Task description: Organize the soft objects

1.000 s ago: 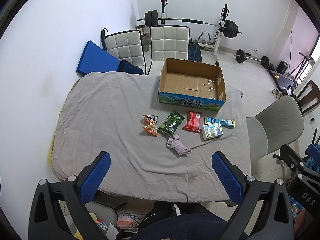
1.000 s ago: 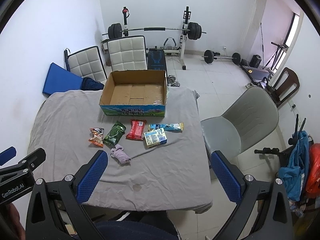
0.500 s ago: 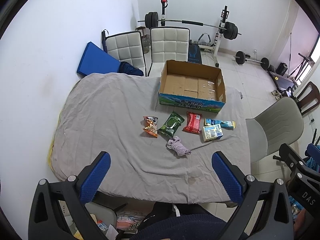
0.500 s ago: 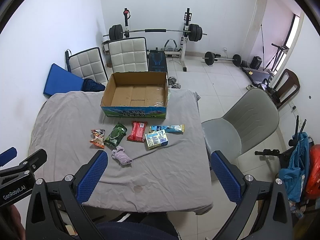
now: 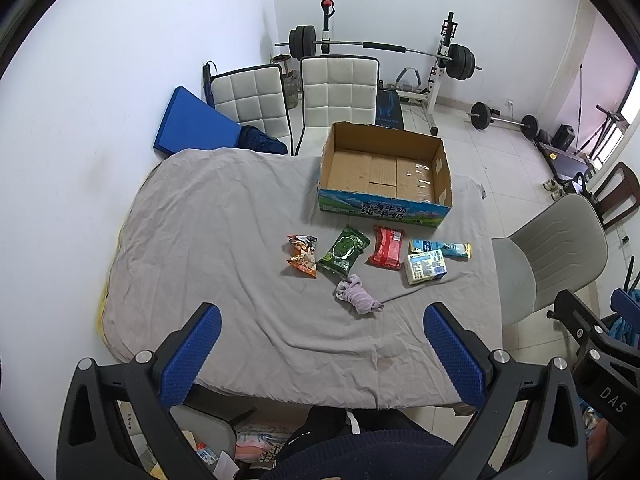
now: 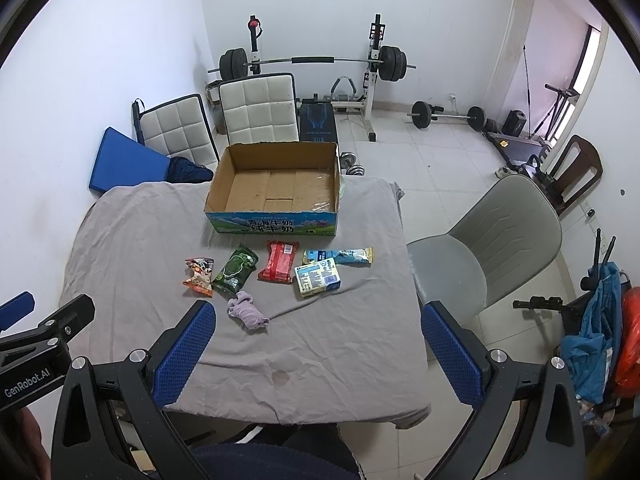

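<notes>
left claw point(image 5: 320, 350) and right claw point(image 6: 316, 350) gaping wide, holding nothing | risk: limp purple cloth point(image 6: 248, 313) at 12 o'clock snagging bench sheet point(image 6: 132, 232)

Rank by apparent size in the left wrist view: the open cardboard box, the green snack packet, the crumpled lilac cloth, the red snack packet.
1. Open cardboard box, by far the largest.
2. Green snack packet and red snack packet: they look alike in size, so unranked.
3. Crumpled lilac cloth, slightly smaller, though bunching makes that unsure.

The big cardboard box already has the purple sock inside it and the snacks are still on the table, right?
Not quite. The cardboard box is empty; the purple sock lies on the grey table cloth, in front of the snacks. The left wrist view shows it.
</notes>
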A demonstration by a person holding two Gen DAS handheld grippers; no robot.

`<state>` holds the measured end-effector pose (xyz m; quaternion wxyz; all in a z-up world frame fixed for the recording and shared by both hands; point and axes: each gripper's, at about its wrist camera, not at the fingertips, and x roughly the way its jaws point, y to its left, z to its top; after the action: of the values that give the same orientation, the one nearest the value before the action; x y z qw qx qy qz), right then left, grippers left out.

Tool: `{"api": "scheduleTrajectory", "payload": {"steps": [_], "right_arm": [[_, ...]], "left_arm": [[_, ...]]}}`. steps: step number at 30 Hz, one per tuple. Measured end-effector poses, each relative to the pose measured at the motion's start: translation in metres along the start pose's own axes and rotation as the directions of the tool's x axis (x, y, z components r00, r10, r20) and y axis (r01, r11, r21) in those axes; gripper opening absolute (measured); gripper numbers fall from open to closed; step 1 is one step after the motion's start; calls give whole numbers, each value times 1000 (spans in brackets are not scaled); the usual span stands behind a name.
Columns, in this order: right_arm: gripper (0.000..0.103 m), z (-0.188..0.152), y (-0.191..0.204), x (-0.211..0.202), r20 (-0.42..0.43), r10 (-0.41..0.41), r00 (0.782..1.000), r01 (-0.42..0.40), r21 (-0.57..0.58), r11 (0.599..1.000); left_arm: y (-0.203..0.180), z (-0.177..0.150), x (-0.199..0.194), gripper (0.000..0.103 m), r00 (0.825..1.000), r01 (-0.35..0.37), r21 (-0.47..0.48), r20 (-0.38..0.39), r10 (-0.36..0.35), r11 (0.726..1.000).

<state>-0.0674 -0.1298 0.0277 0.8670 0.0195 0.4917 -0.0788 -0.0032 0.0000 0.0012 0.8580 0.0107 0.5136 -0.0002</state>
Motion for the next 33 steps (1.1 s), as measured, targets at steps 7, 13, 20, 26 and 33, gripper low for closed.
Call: {"api": "scheduleTrajectory", "payload": {"steps": [7,13,20,26,33], "right_arm": [[103,1,0,0,3,-1,1000,1,2,1000],[103,4,3,-1,6,-1,1000,1,-1,1000],[103,8,5,-1,4,0,1000,0,-3,1000],[103,9,7,0,-1,1,1000,-1,0,1000],[103,17,-1,26,-43,24,999,-23,23,999]], "left_arm": [[-1,-1,0,103,1000,0,-2,2,0,1000],[-1,1,-1,103,1000,0,-4,4,0,1000],[-1,3,-1,103,1000,0,-2,3,0,1000],[-2,3,-1,103,1000,5,-4,2,-5,1000],[-7,13,7,103,1000,26,3,10,-26,1000]]}}
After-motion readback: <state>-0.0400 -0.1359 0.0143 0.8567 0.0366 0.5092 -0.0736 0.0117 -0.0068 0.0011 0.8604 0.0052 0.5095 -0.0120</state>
